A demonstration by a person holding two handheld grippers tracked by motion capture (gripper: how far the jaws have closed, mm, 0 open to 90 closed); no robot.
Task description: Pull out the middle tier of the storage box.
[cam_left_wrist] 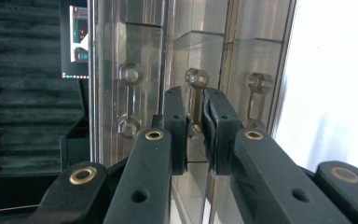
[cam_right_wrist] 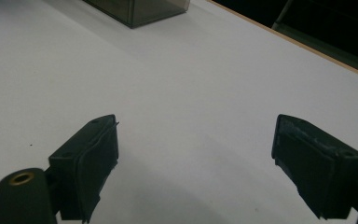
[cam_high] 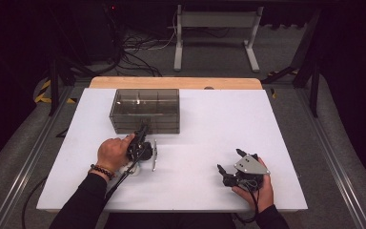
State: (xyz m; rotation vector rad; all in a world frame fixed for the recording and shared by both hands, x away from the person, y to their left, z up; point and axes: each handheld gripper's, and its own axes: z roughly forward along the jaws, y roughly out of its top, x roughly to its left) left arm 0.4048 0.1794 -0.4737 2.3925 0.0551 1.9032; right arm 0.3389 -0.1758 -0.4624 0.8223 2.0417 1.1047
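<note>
A smoked clear drawer box (cam_high: 145, 110) stands on the white table (cam_high: 219, 119), left of the middle. My left gripper (cam_high: 142, 131), turned on its side, is at the box's front face. In the left gripper view its jaws (cam_left_wrist: 195, 109) stand close together around the middle drawer handle (cam_left_wrist: 196, 78), a clear bar with hexagonal ends, and the pads press on the bar. My right gripper (cam_high: 229, 160) rests near the table's front right, held in a hand. Its jaws (cam_right_wrist: 196, 140) are wide apart over bare table, with nothing between them.
Two more clear handles (cam_left_wrist: 131, 74) (cam_left_wrist: 258, 83) flank the held one. The box corner (cam_right_wrist: 135, 11) lies far ahead of the right gripper. A wooden edge (cam_high: 176, 82) runs behind the white top; cables (cam_high: 138, 47) and a white frame (cam_high: 214, 33) are on the floor beyond.
</note>
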